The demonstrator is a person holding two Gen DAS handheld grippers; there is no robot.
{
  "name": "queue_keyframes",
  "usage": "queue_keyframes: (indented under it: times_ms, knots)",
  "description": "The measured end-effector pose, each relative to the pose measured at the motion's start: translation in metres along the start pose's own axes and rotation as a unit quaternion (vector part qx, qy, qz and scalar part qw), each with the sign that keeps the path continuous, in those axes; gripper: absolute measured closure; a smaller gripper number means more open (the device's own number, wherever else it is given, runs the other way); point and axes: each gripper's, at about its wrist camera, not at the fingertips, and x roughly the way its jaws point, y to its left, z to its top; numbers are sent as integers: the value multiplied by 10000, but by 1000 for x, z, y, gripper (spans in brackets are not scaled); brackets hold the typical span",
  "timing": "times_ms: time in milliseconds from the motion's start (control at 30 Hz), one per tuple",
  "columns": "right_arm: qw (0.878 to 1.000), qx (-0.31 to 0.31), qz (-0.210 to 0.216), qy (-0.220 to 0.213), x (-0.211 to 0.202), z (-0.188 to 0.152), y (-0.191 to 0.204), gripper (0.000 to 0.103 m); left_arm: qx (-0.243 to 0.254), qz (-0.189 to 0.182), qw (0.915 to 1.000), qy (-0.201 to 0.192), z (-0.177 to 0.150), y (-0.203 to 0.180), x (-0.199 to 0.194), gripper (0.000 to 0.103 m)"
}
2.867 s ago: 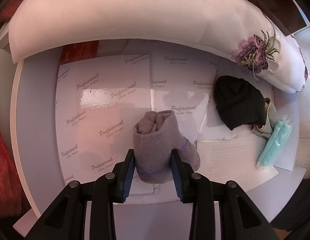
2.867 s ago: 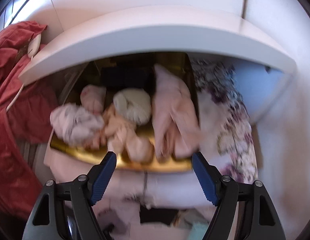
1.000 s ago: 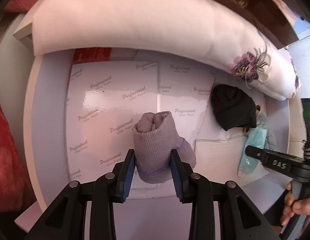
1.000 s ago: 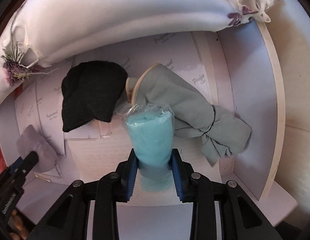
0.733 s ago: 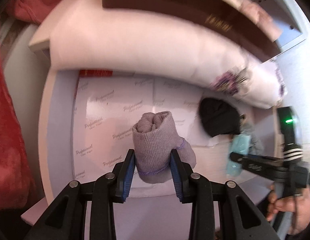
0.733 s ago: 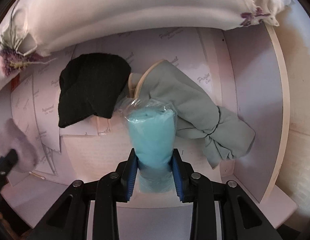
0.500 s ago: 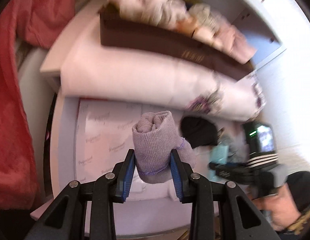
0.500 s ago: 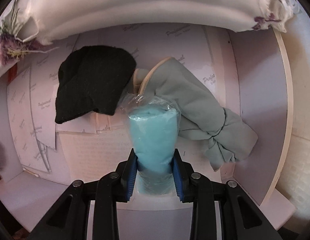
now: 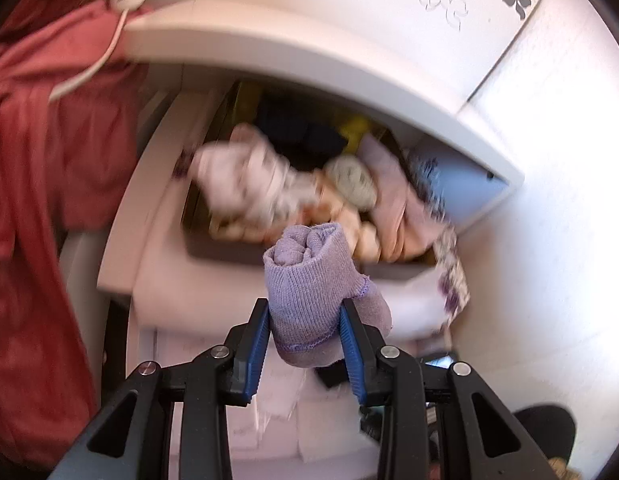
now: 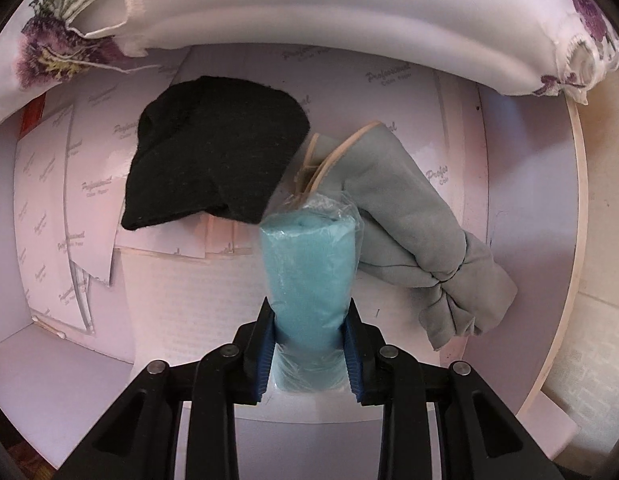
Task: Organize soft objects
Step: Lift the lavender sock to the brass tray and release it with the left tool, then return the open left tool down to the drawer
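My left gripper (image 9: 305,320) is shut on a rolled lilac sock (image 9: 313,276), held in the air in front of a dark box (image 9: 229,246) filled with several rolled soft items on a shelf. That view is blurred. My right gripper (image 10: 309,340) is shut on a turquoise cloth roll in clear plastic wrap (image 10: 309,256), pointing down at a white shelf (image 10: 521,184). A black knit hat (image 10: 217,156) lies to the upper left of the roll. A grey cloth bundle (image 10: 425,220) lies to its right.
A long white pillow with purple flowers (image 10: 309,8) runs along the back of the lower shelf. Printed paper sheets (image 10: 61,184) cover that shelf. Red fabric (image 9: 37,160) hangs at the left. A white shelf board (image 9: 309,60) overhangs the box.
My left gripper has risen with the lilac sock from the paper-covered shelf to the box of soft items above. The right gripper kept its hold on the turquoise roll and shifted slightly.
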Motion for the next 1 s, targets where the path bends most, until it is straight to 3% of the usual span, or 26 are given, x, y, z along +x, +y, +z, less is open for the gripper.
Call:
queue_keyframes:
  times_ms: [333,467,733,1000]
  knots:
    - [10000,-9,93,9,9,-4,-3,72,122,132,9998,-51,70,-12,37,69]
    - [9999,-14,123,16,2,-2,-6,72,37,204,9998,76,79,-10,64,69]
    - [9999,-65,102,22,4,-2,-2,72,53,512,9982,-298,97,-10,83,67]
    - [9999,-66,81,18,4,-4,-1,72,86,475,9980,-418,88,-10,83,49]
